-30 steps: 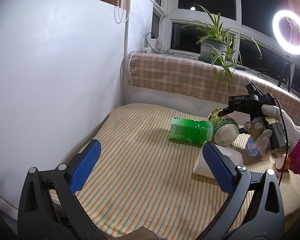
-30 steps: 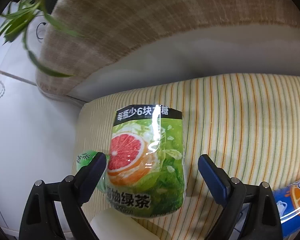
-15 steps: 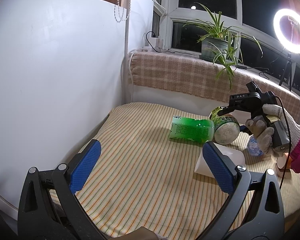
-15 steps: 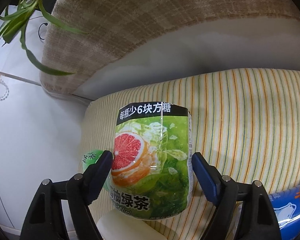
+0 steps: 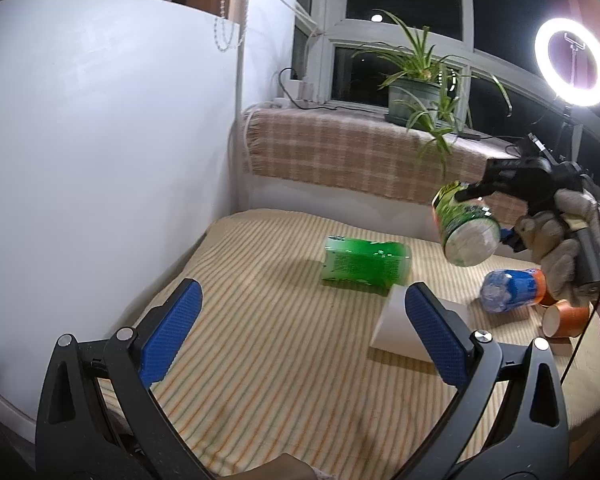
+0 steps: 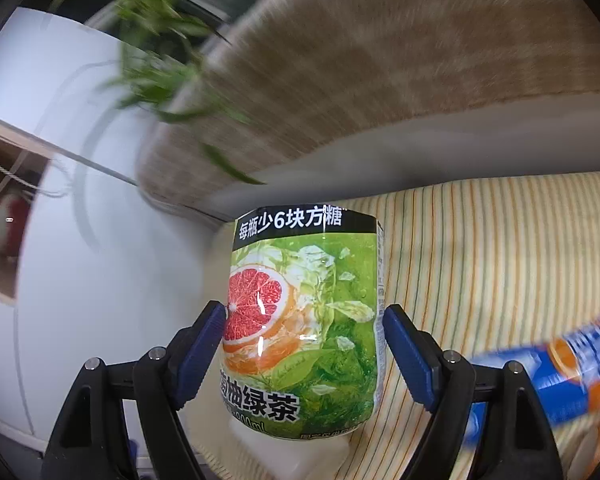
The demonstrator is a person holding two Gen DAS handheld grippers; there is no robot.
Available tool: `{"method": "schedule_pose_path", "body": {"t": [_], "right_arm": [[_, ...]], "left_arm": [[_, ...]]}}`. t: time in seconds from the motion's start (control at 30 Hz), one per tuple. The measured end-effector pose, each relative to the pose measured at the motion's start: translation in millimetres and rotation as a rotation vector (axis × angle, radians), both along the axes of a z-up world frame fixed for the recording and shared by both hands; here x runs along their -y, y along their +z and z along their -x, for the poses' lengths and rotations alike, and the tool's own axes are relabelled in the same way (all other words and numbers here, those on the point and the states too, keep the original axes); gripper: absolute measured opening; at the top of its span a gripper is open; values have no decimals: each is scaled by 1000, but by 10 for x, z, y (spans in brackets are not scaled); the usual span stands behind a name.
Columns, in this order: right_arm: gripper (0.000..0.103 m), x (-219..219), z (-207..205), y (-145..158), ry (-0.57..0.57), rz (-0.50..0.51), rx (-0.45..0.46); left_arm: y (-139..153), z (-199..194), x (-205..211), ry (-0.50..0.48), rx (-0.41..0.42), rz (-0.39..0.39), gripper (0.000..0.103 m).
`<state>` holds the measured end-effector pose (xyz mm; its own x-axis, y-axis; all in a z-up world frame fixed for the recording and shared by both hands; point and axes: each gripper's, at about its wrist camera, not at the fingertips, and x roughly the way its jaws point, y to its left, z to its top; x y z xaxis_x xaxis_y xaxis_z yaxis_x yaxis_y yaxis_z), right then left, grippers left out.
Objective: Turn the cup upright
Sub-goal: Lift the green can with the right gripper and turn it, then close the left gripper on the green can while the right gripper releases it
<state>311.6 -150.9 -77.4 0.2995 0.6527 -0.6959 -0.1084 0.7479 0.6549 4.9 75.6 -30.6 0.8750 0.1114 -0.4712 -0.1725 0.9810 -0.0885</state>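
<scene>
My right gripper (image 6: 303,334) is shut on the green grapefruit-tea cup (image 6: 306,320), its blue pads (image 6: 204,336) pressed on both sides. In the left wrist view the same cup (image 5: 462,222) hangs tilted above the striped table, held by the right gripper (image 5: 496,208) in a gloved hand. A second green cup (image 5: 364,266) lies on its side on the cloth. My left gripper (image 5: 300,336) is open and empty, low over the near part of the table.
A white box (image 5: 416,326) lies near the left gripper's right finger. A blue-orange bottle (image 5: 512,290) and an orange paper cup (image 5: 566,318) lie at the right. A white wall stands left; a plaid-covered sill with a plant (image 5: 416,88) is behind.
The right gripper closed on the grapefruit-tea cup and lifted it off the table, up and to the right. The left gripper stayed still.
</scene>
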Motion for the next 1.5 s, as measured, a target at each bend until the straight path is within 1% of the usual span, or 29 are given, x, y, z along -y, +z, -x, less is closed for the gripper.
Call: {"method": "schedule_pose_path", "body": {"t": [0.13,0.27,0.33,0.37,0.53,0.67,0.83,1.03,1.17,1.3,1.33,1.37,1.43,1.5], "right_arm": [[83,241,322,238,1,-27,37],[83,491,762,351,-6,-12,56],[83,609,938,327,-18,-9,50],[83,750,1058,301,-26,-14,44],[83,1033,1474,150,-49,-21,11],[83,1091,1680,-20,-50,9,-8],[83,1078,1818,-237,-45,59,-33],[83,1034,1848,-424,-45,127,-49],[84,1030,1821,-463,-50,142,-58],[85,1046,1839,-457,-51,158,-47],[86,1054,1842,-452,-49,163,-42],[90,1054,1852,-447,-49,166,-38],[94,1065,1853,-422,-54,173,-31],[96,1088,1867,-403,-56,171,-22]], "left_arm": [[16,-34,113,-55,-3,20,103],[15,-77,256,-102,-11,38,103],[5,-94,337,-128,-16,50,103],[-4,-104,376,-141,-22,57,103],[-59,-174,541,-200,-64,104,103],[-105,-201,628,-225,-97,134,103],[-137,-216,714,-246,-123,138,103],[-153,-223,777,-262,-141,139,103],[-167,-241,799,-271,-154,139,103],[-169,-241,819,-281,-160,144,103],[-167,-245,825,-282,-161,145,103],[-168,-247,827,-284,-163,146,103],[-174,-249,829,-288,-167,150,103],[-177,-261,831,-292,-172,154,103]]}}
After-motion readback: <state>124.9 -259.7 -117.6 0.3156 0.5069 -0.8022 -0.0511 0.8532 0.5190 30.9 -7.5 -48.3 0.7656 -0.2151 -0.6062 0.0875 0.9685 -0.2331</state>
